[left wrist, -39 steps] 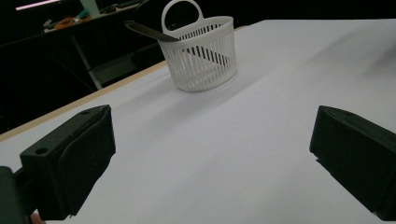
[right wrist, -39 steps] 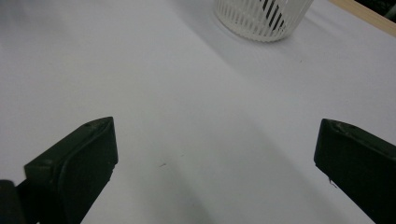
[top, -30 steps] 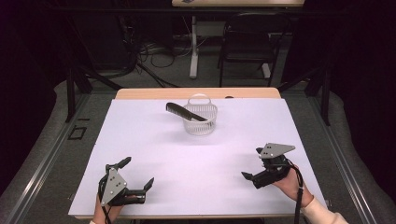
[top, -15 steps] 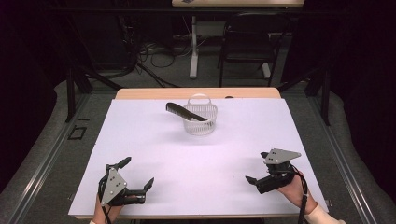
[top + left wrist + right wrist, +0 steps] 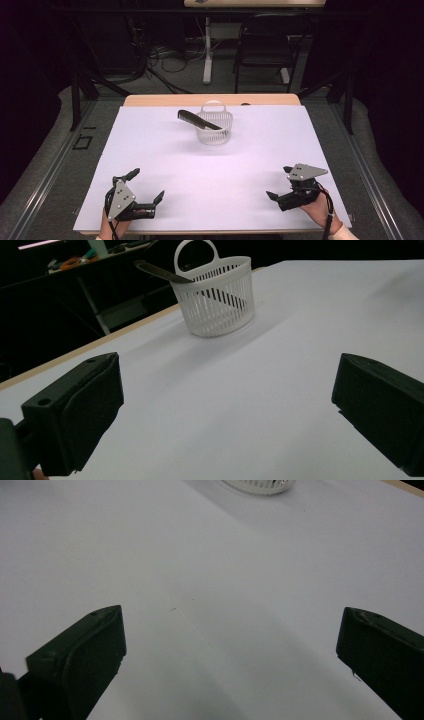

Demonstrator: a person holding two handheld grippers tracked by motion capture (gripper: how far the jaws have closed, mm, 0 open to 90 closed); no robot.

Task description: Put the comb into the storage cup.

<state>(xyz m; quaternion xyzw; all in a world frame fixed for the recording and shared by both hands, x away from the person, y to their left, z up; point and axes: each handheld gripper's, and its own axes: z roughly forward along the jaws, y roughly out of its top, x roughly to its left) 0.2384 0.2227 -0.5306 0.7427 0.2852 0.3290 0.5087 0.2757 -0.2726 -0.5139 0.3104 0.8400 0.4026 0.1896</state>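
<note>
1. The white basket [image 5: 215, 127] stands upright on the white table [image 5: 150, 165], at about 12 o'clock from the table's middle, near the far edge.
2. A dark comb [image 5: 197, 120] lies tilted inside the basket. One end rests in it and the other end sticks out over the rim toward 10 o'clock, because the comb is longer than the basket is wide.
3. The left gripper [image 5: 147, 192] rests at about 7 o'clock, close to the near edge. Its jaws are wide apart and hold nothing.
4. The right gripper [image 5: 280, 192] rests at about 5 o'clock, also near the edge. Its jaws are wide apart too, with only bare table between them.
5. Both grippers are well apart from the basket. I think the comb is already put away and the hands wait at rest.
</note>
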